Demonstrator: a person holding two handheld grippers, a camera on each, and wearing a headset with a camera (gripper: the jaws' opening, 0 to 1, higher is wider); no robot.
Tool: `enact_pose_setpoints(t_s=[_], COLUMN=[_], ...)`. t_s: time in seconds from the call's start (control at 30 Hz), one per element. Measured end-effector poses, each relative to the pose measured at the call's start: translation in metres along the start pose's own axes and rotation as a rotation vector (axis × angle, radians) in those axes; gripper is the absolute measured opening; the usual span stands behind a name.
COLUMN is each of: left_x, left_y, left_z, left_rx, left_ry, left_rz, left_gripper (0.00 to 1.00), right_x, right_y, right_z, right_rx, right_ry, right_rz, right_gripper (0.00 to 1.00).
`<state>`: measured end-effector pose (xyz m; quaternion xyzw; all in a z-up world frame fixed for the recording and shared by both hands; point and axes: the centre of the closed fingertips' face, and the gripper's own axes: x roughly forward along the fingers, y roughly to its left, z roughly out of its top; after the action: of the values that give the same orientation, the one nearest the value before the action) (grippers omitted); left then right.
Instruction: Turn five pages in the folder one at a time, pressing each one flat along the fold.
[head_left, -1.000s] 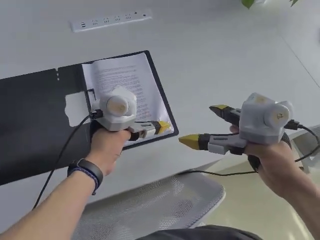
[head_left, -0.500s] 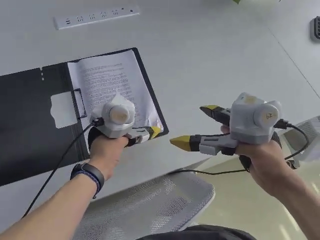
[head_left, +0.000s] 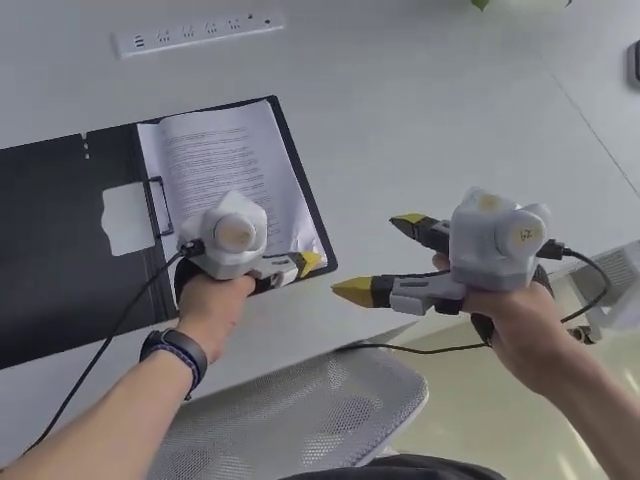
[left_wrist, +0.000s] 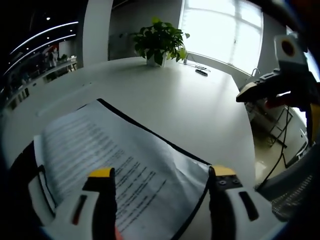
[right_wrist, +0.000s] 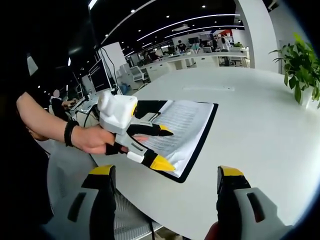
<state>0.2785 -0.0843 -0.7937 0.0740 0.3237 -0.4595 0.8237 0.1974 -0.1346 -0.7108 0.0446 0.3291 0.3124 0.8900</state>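
Held white, yellow-tipped right gripper (head_left: 380, 256) released, jaws wide, off the near edge of the white counter (head_left: 430, 120). Poised matching left gripper (left_wrist: 162, 172), likewise released, at the near right corner of the printed white page (head_left: 225, 170). Found open black plastic folder (head_left: 60, 240) just beyond on the counter, fold running away from the nearer left gripper.

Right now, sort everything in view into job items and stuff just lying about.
Job: folder, top page, left gripper, right gripper, both open.
Lying about: power strip, potted plant, mesh chair.
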Motion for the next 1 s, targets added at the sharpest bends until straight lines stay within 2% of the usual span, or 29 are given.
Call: enact_pose_setpoints(t_s=[0.07,0.1,0.2,0.4,0.47,0.53,0.7,0.83,1.0], left_x=[-0.001,-0.001,0.000,0.003,0.006,0.007,0.006,0.004,0.004], left_y=[-0.001,0.001,0.003,0.001,0.002,0.003,0.003,0.007,0.006], left_z=[0.004,0.004,0.002,-0.004,-0.007,-0.009,-0.008,-0.008,-0.008], left_rx=[-0.052,-0.057,-0.027,0.078,0.087,0.121,0.109,0.103,0.102], left_ry=[-0.026,-0.029,-0.016,0.010,0.010,0.012,0.003,-0.002,0.000], left_rz=[-0.008,-0.001,0.017,0.062,0.073,0.092,0.090,0.085,0.079], left_gripper=[0.76,0.75,0.70,0.68,0.68,0.67,0.66,0.62,0.61], right_x=[0.000,0.001,0.001,0.000,0.000,0.000,0.003,0.010,0.021], right_y=[0.000,-0.001,0.001,0.002,0.002,0.003,0.003,0.003,-0.002], right_z=[0.001,0.001,0.003,0.004,0.004,0.004,0.002,0.004,0.008], right_rx=[0.000,0.000,-0.003,-0.005,-0.004,-0.003,0.006,0.009,0.008], right_ry=[-0.003,-0.004,-0.005,-0.004,-0.004,-0.003,-0.003,-0.006,-0.008], right_rz=[0.004,0.004,0.006,0.006,0.005,0.004,0.008,0.020,0.037], right_gripper=[0.83,0.83,0.83,0.83,0.82,0.82,0.82,0.81,0.80])
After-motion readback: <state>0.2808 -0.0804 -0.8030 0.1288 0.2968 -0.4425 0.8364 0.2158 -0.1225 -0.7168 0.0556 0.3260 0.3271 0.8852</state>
